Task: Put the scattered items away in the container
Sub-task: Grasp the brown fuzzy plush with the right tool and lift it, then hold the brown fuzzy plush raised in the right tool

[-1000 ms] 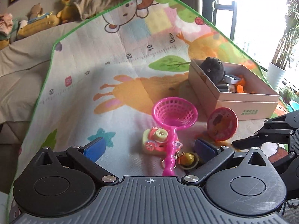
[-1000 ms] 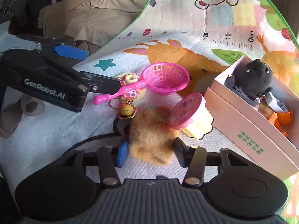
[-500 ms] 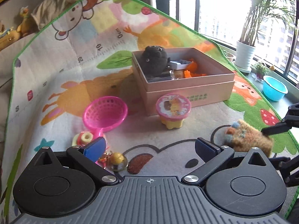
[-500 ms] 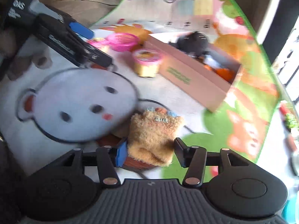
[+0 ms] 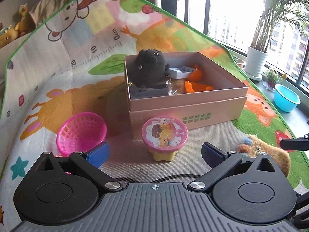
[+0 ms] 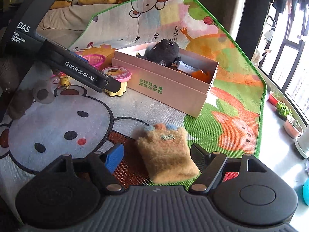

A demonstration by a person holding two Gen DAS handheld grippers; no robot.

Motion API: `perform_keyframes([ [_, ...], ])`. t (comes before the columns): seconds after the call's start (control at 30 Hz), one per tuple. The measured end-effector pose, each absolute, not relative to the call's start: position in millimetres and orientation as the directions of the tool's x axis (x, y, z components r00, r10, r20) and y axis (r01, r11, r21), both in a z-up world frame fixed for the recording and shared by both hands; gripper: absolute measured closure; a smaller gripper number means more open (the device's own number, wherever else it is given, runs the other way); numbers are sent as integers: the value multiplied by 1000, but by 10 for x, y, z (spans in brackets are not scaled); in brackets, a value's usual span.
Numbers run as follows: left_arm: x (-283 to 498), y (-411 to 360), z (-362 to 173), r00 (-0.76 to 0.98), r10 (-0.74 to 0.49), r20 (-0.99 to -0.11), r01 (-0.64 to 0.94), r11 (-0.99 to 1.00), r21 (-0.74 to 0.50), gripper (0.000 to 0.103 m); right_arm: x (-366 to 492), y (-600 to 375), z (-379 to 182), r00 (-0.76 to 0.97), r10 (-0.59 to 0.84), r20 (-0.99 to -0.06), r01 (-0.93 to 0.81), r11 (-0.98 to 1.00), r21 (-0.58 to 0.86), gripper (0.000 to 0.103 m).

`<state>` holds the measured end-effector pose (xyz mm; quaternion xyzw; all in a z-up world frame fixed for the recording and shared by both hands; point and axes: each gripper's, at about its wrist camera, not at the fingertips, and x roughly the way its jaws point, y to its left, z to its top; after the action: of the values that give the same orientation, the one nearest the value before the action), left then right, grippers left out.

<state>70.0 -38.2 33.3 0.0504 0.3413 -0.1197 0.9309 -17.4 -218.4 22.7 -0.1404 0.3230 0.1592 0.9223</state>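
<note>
Both grippers are held wide open, and nothing is gripped by either one. Between the spread fingers of the right gripper (image 6: 156, 155) a fuzzy orange mitten (image 6: 166, 152) is seen lying flat on the play mat (image 6: 58, 119), not squeezed by either pad. In front of the left gripper (image 5: 154, 152) a pink-lidded toy cup (image 5: 164, 137) is seen standing on the mat, just beside the cardboard box (image 5: 193, 114). To its left a pink basket scoop (image 5: 81, 133) is found, tipped on its side. A small bell keychain (image 6: 64, 84) is spotted farther off in the right view.

Some tidying looks done already: a black plush toy (image 5: 149, 65), a white tray (image 5: 181, 72) and orange pieces (image 5: 197, 86) are kept inside the box. At least the mitten, cup, scoop and keychain are left out, so the job seems about half finished.
</note>
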Motion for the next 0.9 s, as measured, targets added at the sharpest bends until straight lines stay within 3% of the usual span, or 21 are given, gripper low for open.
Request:
perform_keyframes([
  [0.27,743,-483,446,737,-157,-657,255,965,55,0,-443,-2203,201,771,298,-562,-314,947,70,25],
  [0.57,656,-601,545,749,-140,-647,259,962,91,0,-557,-2271,173,820,245,-518,-268,963,31,23],
  [0.77,454,-419,561,771,-177,-611,281,957,77,0,-402,-2313,215,805,174,-567,-267,960,-85,23],
  [0.9,438,-298,467,751,-210,-626,299,953,40,0,-193,-2286,251,767,189,-614,-297,952,-78,23],
])
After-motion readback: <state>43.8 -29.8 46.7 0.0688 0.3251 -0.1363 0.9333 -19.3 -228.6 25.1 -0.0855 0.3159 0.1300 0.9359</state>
